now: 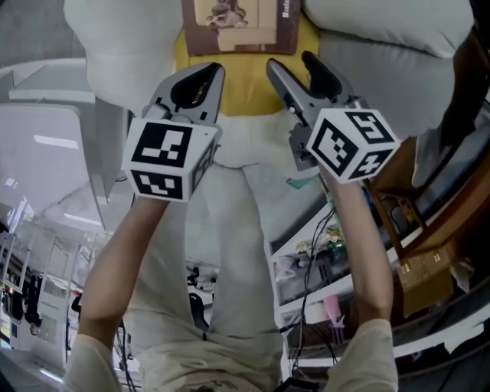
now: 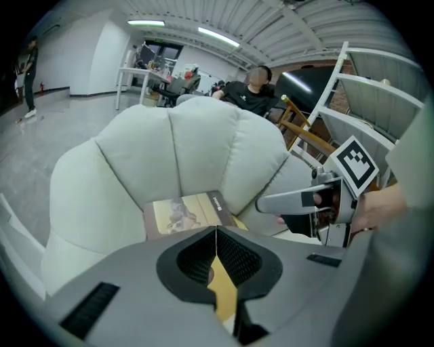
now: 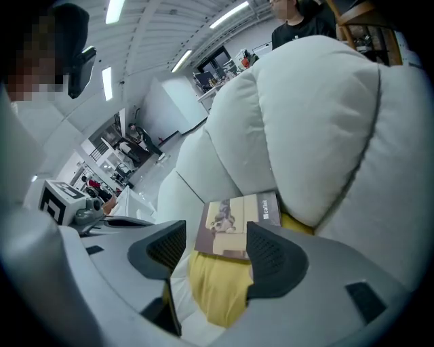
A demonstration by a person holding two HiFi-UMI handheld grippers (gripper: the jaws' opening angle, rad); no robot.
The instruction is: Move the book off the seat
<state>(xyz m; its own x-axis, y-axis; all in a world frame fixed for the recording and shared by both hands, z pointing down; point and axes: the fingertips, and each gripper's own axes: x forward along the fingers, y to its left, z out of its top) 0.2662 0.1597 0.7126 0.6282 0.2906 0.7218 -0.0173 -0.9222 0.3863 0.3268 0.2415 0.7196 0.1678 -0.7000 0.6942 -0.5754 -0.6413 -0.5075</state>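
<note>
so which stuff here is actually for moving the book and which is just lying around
Part of the job:
brown-and-cream paperback book, lying on the seat
yellow seat cushion under it
puffy white armchair
right claw, open
left claw, shut

Just lying about:
tangled cables
white table
wooden chair frame

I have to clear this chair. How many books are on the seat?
1. The book lies on the yellow cushion at the back of the seat, against the white backrest. More could be hidden beneath the cushions.
</note>
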